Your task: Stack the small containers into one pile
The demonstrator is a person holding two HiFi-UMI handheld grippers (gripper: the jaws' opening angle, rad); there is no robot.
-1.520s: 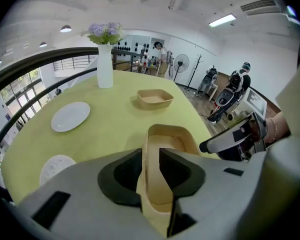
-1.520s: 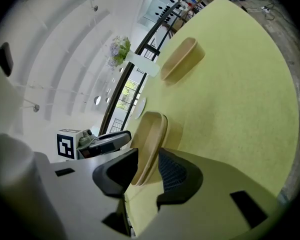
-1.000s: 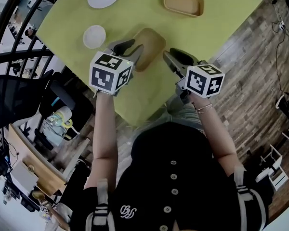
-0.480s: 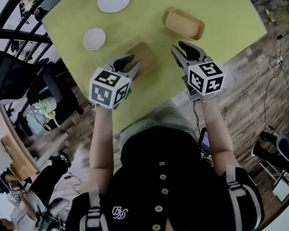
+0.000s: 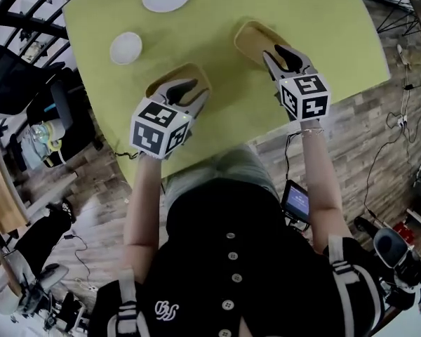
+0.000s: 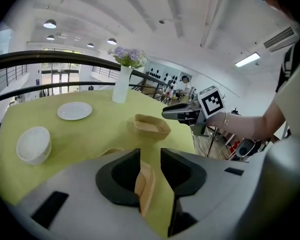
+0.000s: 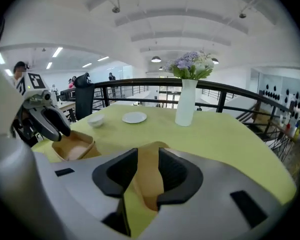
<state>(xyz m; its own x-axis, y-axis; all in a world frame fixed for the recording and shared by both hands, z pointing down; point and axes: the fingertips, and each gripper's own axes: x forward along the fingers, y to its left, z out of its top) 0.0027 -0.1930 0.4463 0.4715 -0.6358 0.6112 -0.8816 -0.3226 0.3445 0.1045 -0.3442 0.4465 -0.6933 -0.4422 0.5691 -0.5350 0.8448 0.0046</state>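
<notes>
Noted both jaw pairs just widened, unclamped: left gripper (image 5: 188,92) astride wall of near tan oblong container (image 5: 174,74), right gripper (image 5: 281,56) astride rim of far tan oblong container (image 5: 249,37). Presumably staged for nesting.

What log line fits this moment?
left tool: just opening, astride near container | right tool: just opening, astride far container | stack: not begun

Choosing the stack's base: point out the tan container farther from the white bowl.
The right-hand tan container in the head view. The left-hand tan container sits roughly between it and the white bowl, so that one is the nearer.
</notes>
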